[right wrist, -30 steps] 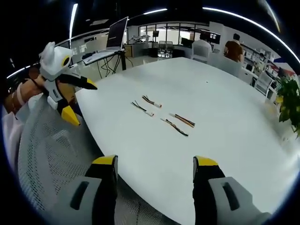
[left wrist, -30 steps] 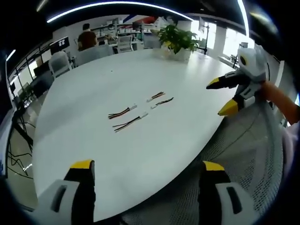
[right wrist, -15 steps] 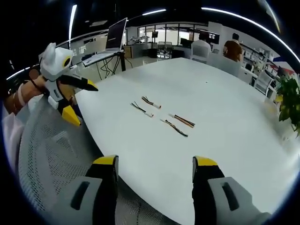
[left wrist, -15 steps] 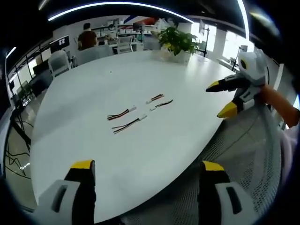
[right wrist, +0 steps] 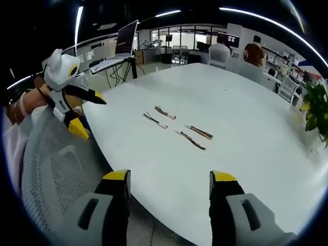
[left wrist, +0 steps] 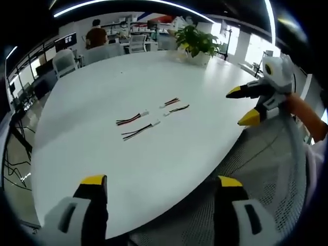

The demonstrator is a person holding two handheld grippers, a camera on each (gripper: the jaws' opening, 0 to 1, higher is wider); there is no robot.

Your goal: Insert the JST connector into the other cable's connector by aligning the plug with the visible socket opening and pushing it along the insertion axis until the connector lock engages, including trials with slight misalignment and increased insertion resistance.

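JST cables (left wrist: 137,118): four short pigtails lying loose mid-worktop (left wrist: 92,148), two pairs, near each other, apart. Left gripper (left wrist: 161,184) jaws wide apart, holding nothing, at worktop near edge. Right gripper (right wrist: 166,179) likewise spread, empty; seen at 3 o'clock in left gripper view. Potted plant (left wrist: 197,43) at 12 o'clock.

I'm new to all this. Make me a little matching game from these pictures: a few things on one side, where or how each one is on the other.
Things:
1. cables
2. potted plant
3. left gripper
4. mesh chair

Place or state:
A. open, holding nothing
B. at the table's far edge
C. beside the table's near edge
D. lying in two pairs mid-table

Pairs: 1-D, 2-B, 3-A, 4-C
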